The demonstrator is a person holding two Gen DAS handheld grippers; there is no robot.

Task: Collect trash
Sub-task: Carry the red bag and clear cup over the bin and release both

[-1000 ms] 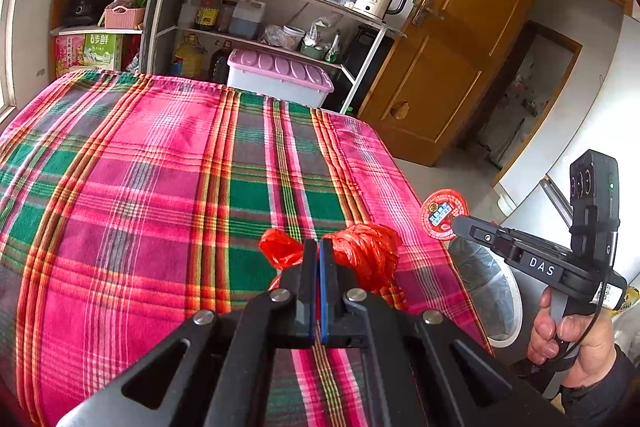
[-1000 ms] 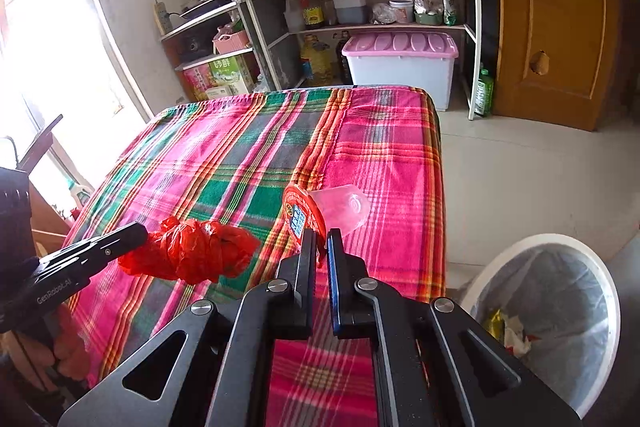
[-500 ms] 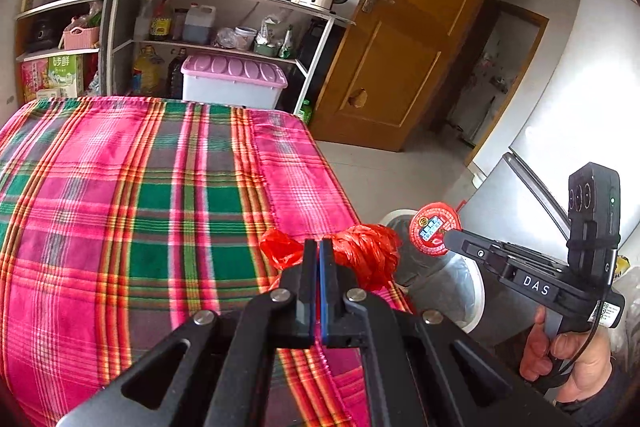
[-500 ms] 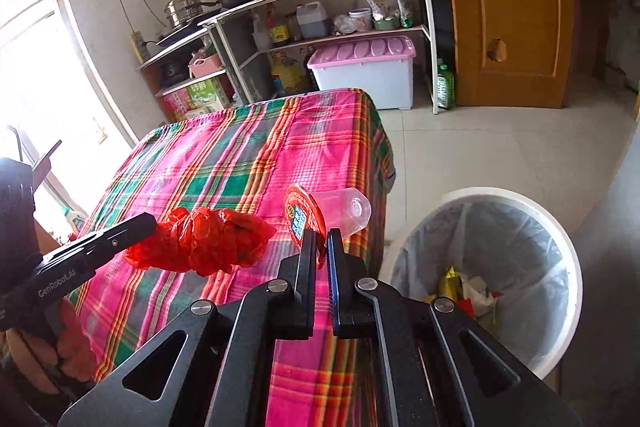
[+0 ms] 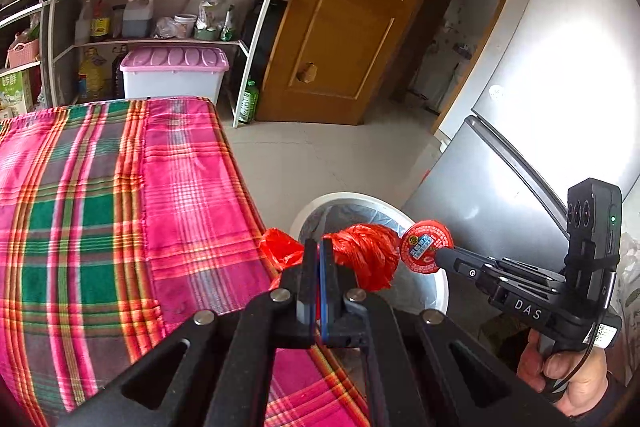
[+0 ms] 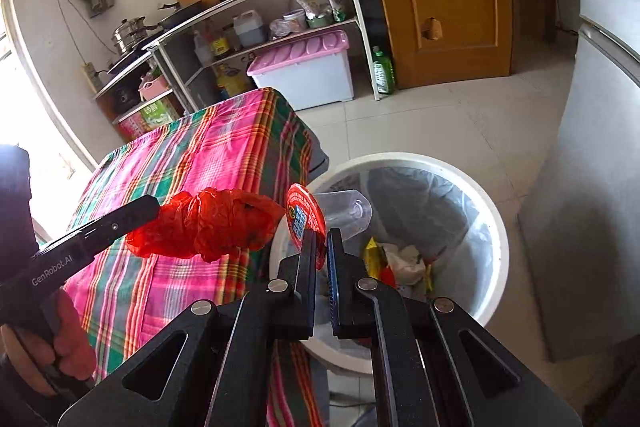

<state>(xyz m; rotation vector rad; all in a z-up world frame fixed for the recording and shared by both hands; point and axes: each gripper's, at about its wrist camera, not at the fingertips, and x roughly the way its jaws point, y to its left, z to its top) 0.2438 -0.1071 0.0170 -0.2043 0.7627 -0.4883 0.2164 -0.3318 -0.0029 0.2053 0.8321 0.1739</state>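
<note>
My left gripper (image 5: 319,247) is shut on a crumpled red plastic bag (image 5: 362,255) and holds it in the air at the table's right edge, by the bin's rim; the bag also shows in the right wrist view (image 6: 208,223). My right gripper (image 6: 322,239) is shut on a clear plastic cup (image 6: 348,209) by its red foil lid (image 6: 304,215), above the near left rim of the white trash bin (image 6: 494,227). The right gripper also shows in the left wrist view (image 5: 442,254) with the lid (image 5: 426,246). The bin (image 5: 438,291) holds several wrappers.
The table with a pink and green plaid cloth (image 5: 120,211) is on the left. A grey fridge (image 5: 520,163) stands right of the bin. A shelf rack (image 5: 160,11) with a pink-lidded box (image 5: 174,75) and a wooden door (image 5: 340,39) are behind.
Both grippers have swung right, off the table, carrying the red bag and the cup toward the bin. The bin is now directly below and ahead of the cup.
</note>
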